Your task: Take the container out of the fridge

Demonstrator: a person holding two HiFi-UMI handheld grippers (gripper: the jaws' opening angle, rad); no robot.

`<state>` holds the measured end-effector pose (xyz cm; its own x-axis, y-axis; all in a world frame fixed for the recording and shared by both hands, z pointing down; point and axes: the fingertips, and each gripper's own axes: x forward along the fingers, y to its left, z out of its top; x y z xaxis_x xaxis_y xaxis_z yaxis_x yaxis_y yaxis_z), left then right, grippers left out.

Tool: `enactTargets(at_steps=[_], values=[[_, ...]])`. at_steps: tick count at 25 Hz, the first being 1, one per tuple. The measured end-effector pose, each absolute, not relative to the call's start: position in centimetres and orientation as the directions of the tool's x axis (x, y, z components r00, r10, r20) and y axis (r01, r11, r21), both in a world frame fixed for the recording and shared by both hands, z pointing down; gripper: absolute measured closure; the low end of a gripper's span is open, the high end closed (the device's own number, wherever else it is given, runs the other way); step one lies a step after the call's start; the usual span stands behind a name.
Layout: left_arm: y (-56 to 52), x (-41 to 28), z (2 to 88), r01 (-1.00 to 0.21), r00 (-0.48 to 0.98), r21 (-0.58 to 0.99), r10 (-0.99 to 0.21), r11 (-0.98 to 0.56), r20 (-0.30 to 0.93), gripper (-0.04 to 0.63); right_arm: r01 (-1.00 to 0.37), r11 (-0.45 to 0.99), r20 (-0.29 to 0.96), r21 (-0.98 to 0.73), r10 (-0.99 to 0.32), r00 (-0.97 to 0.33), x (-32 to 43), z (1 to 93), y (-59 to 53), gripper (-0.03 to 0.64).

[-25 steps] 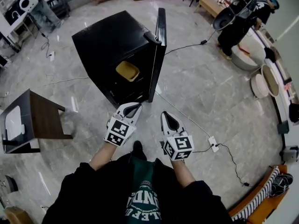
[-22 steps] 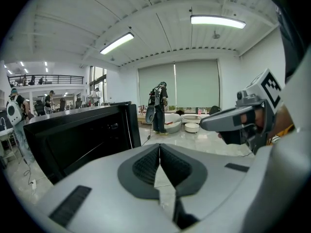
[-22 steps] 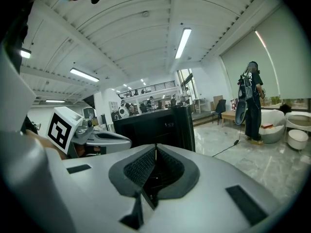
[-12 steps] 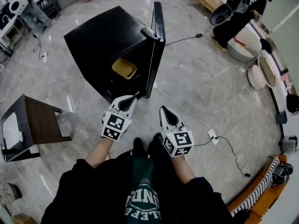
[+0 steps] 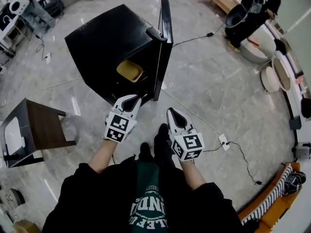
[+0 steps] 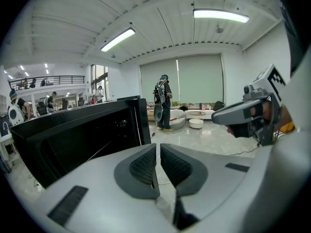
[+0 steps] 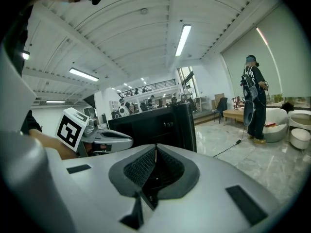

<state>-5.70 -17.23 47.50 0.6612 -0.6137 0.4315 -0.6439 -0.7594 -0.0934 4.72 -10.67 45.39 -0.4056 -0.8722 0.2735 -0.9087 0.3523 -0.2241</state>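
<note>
The black fridge [image 5: 114,42] stands on the floor ahead with its door [image 5: 165,42] swung open to the right. A yellow container [image 5: 129,71] sits inside on a shelf. My left gripper [image 5: 129,102] is shut and empty, with its tips just short of the fridge's lower front, below the container. My right gripper [image 5: 173,114] is also shut and empty, over the floor to the right of the door. In the left gripper view the shut left gripper [image 6: 158,148] points past the fridge [image 6: 73,140]. The right gripper view shows the right gripper [image 7: 155,150] shut, with the fridge [image 7: 160,125] behind it.
A low dark side table [image 5: 41,125] stands to the left. A cable and power strip [image 5: 223,141] lie on the floor to the right. A person [image 5: 248,16] stands at the far right near white basins [image 5: 270,79]. My feet [image 5: 161,132] are just behind the grippers.
I have stepped forward. Both grippers have moved closer to the fridge, and the left one now almost reaches its front. Both have stayed shut.
</note>
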Motion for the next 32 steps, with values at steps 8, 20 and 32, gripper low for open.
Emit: enactTargets(at_steps=[8,20,32], values=[[-19.8,-6.3,49.3,-0.711,0.599,-0.067,-0.653,-0.7,0.463,0.54,-0.903,0.355,0.289,-0.241,-0.862,-0.416,5.4,46.6,-12.4,0.581],[-23.5,-7.0,53.5,-0.828,0.469,-0.04,-0.73,-0.559,0.497,0.475,-0.883,0.384,0.322,-0.27,-0.828,-0.459,5.1,48.6,-13.7,0.581],[-25.7,-6.9,58.5,-0.839,0.418,-0.06,-0.712,-0.54,0.565,0.461,-0.875,0.377,0.354,-0.304,-0.808,-0.471,5.8,50.6,-14.9,0.581]])
